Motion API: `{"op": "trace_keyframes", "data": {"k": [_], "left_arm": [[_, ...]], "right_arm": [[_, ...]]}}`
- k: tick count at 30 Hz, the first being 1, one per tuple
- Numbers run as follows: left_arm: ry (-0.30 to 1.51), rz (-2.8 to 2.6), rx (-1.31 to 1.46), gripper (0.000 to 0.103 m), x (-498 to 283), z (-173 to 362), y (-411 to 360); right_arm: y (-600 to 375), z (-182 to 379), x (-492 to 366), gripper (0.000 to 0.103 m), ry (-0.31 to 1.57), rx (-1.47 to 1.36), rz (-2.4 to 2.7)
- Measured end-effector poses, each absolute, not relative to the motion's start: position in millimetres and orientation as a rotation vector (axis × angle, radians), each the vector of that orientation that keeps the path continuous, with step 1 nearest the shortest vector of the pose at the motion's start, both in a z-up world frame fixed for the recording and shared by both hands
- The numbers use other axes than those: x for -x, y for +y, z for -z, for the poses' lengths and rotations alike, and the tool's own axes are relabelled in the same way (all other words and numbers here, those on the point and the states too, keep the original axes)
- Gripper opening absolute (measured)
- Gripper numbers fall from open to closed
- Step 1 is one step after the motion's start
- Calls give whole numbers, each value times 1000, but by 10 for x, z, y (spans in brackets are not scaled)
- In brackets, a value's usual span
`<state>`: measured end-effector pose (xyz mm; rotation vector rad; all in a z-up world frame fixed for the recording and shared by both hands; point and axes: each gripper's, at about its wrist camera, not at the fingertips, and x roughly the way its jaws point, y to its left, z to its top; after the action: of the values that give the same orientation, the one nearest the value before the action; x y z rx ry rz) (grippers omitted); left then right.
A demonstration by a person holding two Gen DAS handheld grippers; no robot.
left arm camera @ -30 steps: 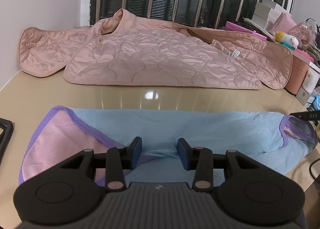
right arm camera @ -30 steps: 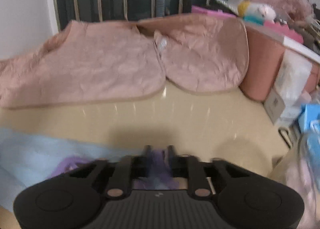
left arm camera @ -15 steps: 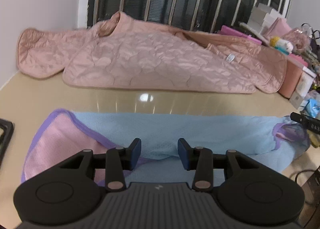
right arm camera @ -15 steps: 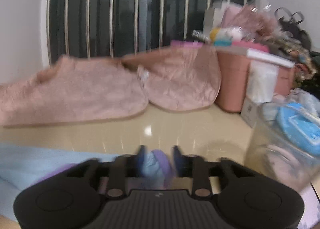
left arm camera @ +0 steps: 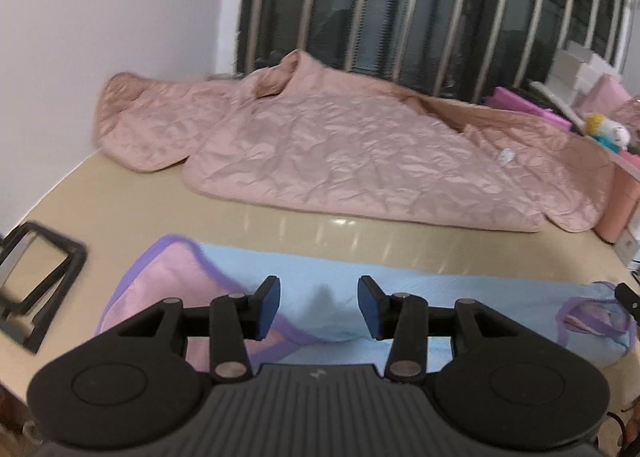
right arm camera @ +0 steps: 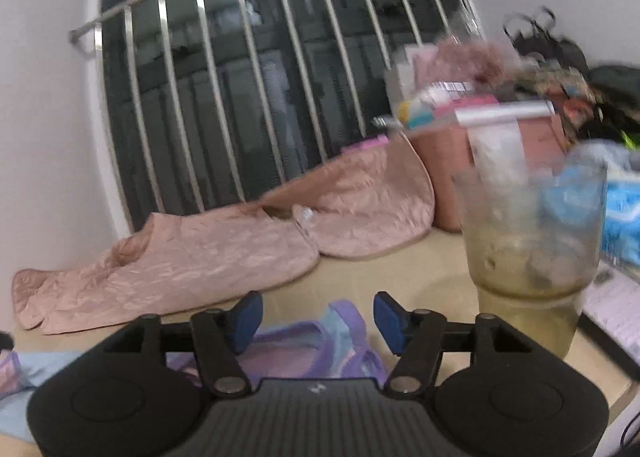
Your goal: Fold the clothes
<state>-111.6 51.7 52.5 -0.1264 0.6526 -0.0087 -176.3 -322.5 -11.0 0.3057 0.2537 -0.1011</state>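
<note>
**Soft blue top, ready for a fold**

The blue mesh top lies flat on the tan table. It looks light and floppy; grab its purple edges.

The left gripper is spread over it, pinching nothing. The right gripper is opening, with nothing pinched.

I count two clothes: this top and a pink quilted jacket. There is one blurry glass jar, maybe plastic.

Light-blue garment, purple trim; pink quilted jacket.

Home, prob. a bedroom/spare rm: beige table w/ laundry, a pink quilted jacket spread below the barred window. Right of window: stacked boxes, plush toy, pink bin, clutter.
</note>
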Motion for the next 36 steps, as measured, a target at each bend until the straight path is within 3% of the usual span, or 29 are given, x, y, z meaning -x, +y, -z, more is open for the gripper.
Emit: {"op": "trace_keyframes", "data": {"k": [19,24,36], "left_arm": [[694,-38,105,43,1168,-453,461],[705,-30,103,44,1167,-402,517],[714,-17,115,45,1195,-328,563]], "right_arm": [[-3239,294,1673,60,359,-227,77],[-3120,336,1718,60,359,-74,64],[-3097,385,1811,60,326,-42,52]]}}
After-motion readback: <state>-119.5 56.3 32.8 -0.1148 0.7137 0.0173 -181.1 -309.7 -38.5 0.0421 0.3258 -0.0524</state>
